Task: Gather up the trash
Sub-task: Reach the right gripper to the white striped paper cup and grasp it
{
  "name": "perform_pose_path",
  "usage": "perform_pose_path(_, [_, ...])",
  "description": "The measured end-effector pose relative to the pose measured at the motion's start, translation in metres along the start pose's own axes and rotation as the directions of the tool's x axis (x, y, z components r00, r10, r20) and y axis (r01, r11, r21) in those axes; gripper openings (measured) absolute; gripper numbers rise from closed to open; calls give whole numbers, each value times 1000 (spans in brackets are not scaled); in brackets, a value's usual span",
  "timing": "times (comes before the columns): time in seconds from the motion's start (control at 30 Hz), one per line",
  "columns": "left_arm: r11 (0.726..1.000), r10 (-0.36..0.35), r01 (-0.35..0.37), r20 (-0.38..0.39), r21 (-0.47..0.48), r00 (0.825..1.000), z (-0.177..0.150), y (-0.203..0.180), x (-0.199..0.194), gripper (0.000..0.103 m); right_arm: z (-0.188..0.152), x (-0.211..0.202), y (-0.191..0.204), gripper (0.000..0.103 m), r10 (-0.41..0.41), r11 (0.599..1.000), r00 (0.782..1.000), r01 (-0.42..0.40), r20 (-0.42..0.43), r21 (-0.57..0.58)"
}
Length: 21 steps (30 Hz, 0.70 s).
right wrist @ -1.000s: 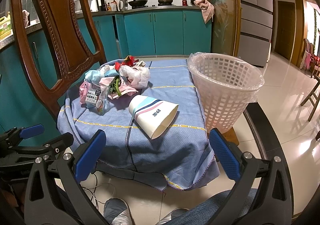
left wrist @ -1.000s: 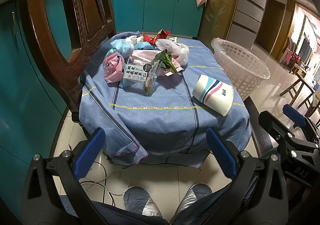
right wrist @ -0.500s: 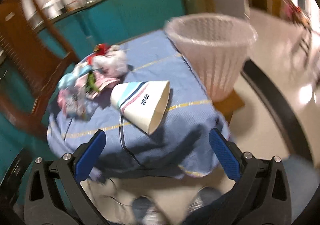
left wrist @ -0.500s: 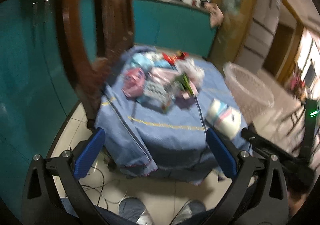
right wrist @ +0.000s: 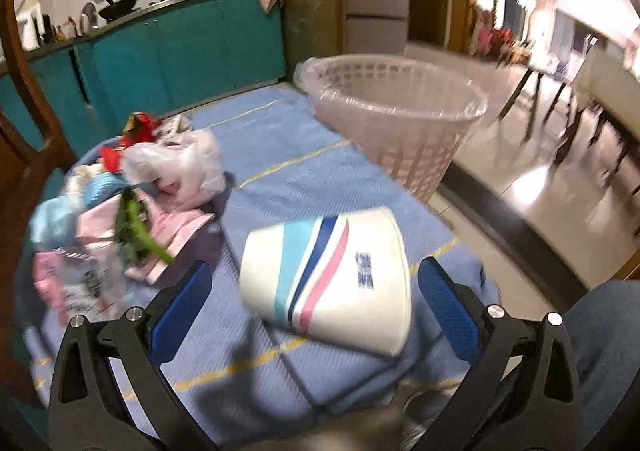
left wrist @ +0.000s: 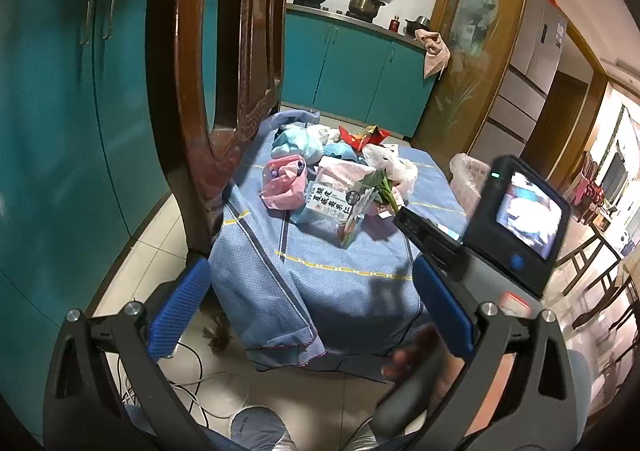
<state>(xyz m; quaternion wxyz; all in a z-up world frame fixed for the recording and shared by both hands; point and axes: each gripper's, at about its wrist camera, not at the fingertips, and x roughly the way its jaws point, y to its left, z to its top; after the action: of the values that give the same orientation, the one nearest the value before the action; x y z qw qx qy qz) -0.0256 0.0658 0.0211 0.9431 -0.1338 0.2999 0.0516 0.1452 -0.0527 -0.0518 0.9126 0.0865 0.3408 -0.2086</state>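
Observation:
A white paper cup [right wrist: 332, 283] with blue and pink stripes lies on its side on the blue tablecloth [right wrist: 288, 171]. My right gripper [right wrist: 316, 303] is open, its blue fingers on either side of the cup, not touching it. A pile of trash [left wrist: 336, 179] lies further back: pink and white plastic bags, a printed packet, green leaves, a red wrapper; it also shows in the right wrist view [right wrist: 132, 211]. A white lined basket [right wrist: 400, 115] stands at the table's right. My left gripper [left wrist: 312, 315] is open and empty, short of the table's front edge.
A carved wooden chair back [left wrist: 224, 91] rises at the table's left side. Teal cabinets [left wrist: 352, 67] line the back and left. My right gripper's body with its screen [left wrist: 516, 219] blocks the cup in the left wrist view. Cables [left wrist: 192, 383] lie on the tiled floor.
My right gripper has moved forward to the cup, which now lies between its fingers. My left gripper has swung left and up, and the right device now fills its right side.

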Motion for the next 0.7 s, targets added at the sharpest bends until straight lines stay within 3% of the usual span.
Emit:
perform_pose_path(0.13, [998, -54, 53, 36, 20, 998, -3, -2, 0, 100, 2, 20, -4, 100, -20, 999, 998, 22, -54, 24])
perform_pose_path(0.2, [993, -115, 115, 65, 8, 991, -4, 1, -1, 100, 2, 26, -8, 91, 3, 1000, 998, -2, -62, 22])
perform_pose_path(0.23, [991, -130, 130, 67, 1, 989, -4, 2, 0, 100, 3, 29, -11, 85, 33, 999, 997, -31, -72, 18])
perform_pose_path(0.4, [995, -95, 96, -14, 42, 995, 4, -7, 23, 100, 12, 22, -29, 85, 186, 982, 982, -188, -44, -35])
perform_pose_path(0.47, [992, -75, 79, -47, 99, 996, 6, -15, 34, 100, 23, 4, -40, 85, 251, 965, 968, -250, -1, -84])
perform_pose_path(0.6, [969, 8, 20, -114, 245, 993, 13, -35, 71, 100, 52, -27, -56, 85, 402, 899, 914, -382, 54, -215])
perform_pose_path(0.7, [961, 42, 11, -184, 276, 982, 19, -39, 106, 100, 71, -34, -67, 85, 470, 855, 880, -435, 66, -283])
